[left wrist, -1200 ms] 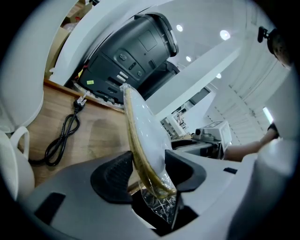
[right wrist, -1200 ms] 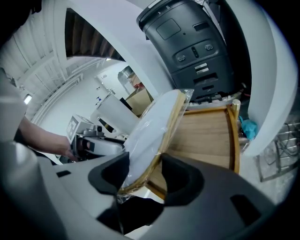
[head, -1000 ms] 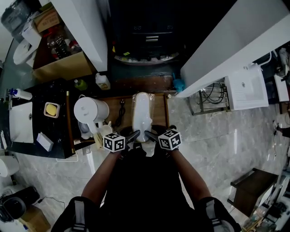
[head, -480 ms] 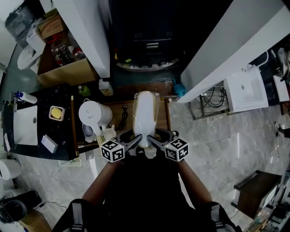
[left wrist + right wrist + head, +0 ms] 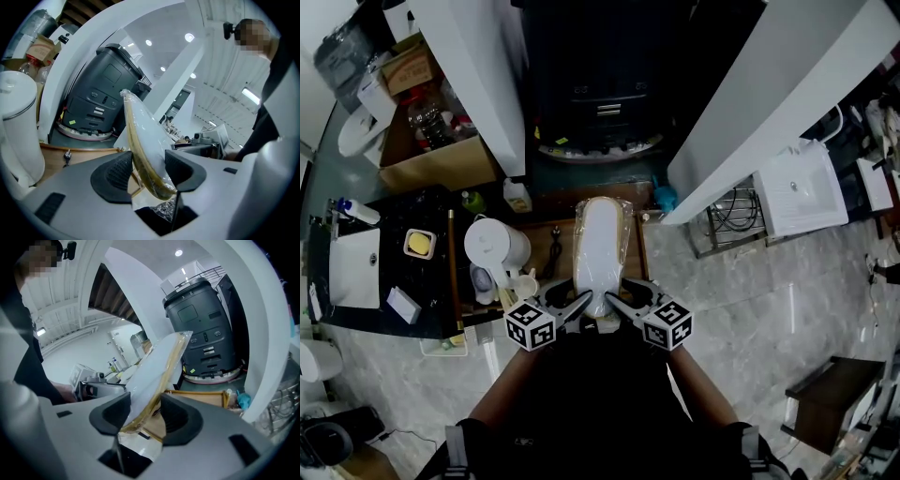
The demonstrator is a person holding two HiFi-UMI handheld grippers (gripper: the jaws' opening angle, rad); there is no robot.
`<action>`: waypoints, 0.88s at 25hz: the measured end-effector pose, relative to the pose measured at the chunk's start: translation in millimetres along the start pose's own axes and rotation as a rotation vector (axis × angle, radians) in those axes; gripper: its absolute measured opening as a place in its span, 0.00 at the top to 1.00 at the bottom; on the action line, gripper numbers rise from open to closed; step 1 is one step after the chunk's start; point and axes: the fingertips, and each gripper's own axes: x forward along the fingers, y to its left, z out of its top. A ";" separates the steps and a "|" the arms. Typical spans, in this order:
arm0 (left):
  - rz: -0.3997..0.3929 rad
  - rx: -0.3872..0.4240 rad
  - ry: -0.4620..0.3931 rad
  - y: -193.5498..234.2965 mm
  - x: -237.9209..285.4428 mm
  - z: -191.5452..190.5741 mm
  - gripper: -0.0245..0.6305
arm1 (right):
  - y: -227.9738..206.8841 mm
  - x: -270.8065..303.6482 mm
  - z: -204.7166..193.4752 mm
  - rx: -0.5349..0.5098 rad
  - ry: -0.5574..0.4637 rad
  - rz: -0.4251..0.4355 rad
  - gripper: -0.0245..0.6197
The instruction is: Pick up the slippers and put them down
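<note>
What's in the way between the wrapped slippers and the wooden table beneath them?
Nothing visible does. The wrapped slippers hang over bare wood of the wooden table; a small dark item lies left of them, the white kettle farther left.

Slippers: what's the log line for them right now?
slippers: wrapped, held in air; left gripper: shut on slippers; right gripper: fingers just closed further on slippers

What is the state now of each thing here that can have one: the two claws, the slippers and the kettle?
wrapped slippers, sealed in clear plastic, held at the near end by both claws.
left claw, closed on the wrapped slippers.
right claw, has just been closing, its pads gripping the wrapped slippers between them.
white kettle, upright, lid shut.
</note>
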 end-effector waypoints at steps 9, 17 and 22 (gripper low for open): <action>-0.004 0.024 -0.035 -14.3 2.2 14.4 0.63 | 1.6 -13.4 14.4 -0.028 -0.021 0.003 0.65; -0.016 0.054 -0.049 -16.0 8.4 26.6 0.63 | -3.8 -16.5 23.7 -0.019 -0.057 -0.012 0.65; -0.010 0.055 -0.061 -12.7 5.2 28.1 0.63 | -2.1 -11.9 24.6 -0.014 -0.066 -0.011 0.65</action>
